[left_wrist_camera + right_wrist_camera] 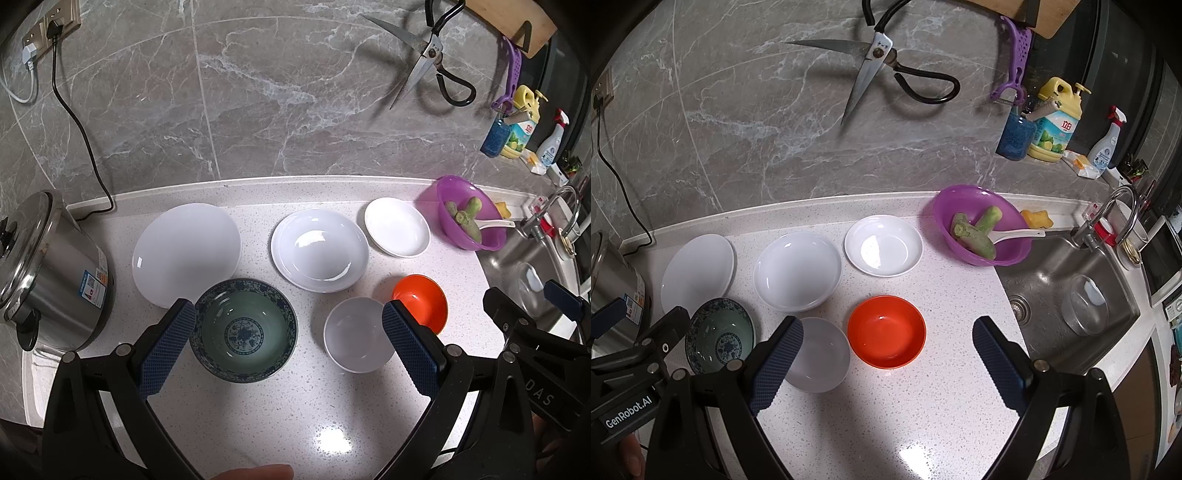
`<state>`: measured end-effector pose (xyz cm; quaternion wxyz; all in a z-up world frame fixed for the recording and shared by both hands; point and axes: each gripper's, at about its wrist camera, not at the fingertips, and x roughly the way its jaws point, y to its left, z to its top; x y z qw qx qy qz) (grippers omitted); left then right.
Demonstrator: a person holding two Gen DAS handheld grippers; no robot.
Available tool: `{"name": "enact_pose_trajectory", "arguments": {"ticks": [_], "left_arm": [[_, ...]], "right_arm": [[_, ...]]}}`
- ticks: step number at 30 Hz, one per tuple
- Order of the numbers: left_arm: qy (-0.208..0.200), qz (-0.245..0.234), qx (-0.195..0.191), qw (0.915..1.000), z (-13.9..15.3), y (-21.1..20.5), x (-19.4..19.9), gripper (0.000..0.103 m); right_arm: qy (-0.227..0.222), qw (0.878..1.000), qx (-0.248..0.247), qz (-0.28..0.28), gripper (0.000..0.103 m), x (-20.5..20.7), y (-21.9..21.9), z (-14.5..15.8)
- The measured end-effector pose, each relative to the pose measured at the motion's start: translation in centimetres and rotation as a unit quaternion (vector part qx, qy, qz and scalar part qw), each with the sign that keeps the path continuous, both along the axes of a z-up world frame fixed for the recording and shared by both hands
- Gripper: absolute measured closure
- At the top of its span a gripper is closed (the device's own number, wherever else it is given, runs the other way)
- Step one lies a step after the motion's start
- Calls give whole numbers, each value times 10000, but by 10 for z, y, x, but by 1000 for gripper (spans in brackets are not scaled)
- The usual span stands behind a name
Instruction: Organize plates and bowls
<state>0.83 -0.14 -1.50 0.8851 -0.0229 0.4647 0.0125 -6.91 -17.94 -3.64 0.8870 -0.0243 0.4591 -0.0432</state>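
On the white counter stand three white plates in a back row: a flat one [186,253] [698,273], a deep one [319,249] [798,275] and a small one [397,227] [882,245]. In front stand a blue-patterned bowl [243,330] [720,336], a white bowl [356,336] [820,354] and an orange bowl [423,299] [886,330]. My left gripper [288,314] is open and empty above the patterned and white bowls. My right gripper [888,338] is open and empty above the orange bowl.
A steel rice cooker [48,273] stands at the left. A purple bowl [982,225] with vegetable pieces and a spoon sits beside the sink [1071,291], which holds a clear container. Bottles line the back right. Scissors [879,70] hang on the wall.
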Motion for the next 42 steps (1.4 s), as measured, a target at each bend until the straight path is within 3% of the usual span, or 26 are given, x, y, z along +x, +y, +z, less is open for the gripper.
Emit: {"name": "enact_pose_trajectory", "arguments": {"ticks": [38, 42], "left_arm": [[41, 14, -11, 10000, -4, -1, 1, 1], [62, 15, -140, 9999, -11, 8, 5, 1]], "right_arm": [[41, 10000, 5, 4, 8, 3, 1, 1], [63, 10000, 14, 22, 8, 4, 3, -4]]}}
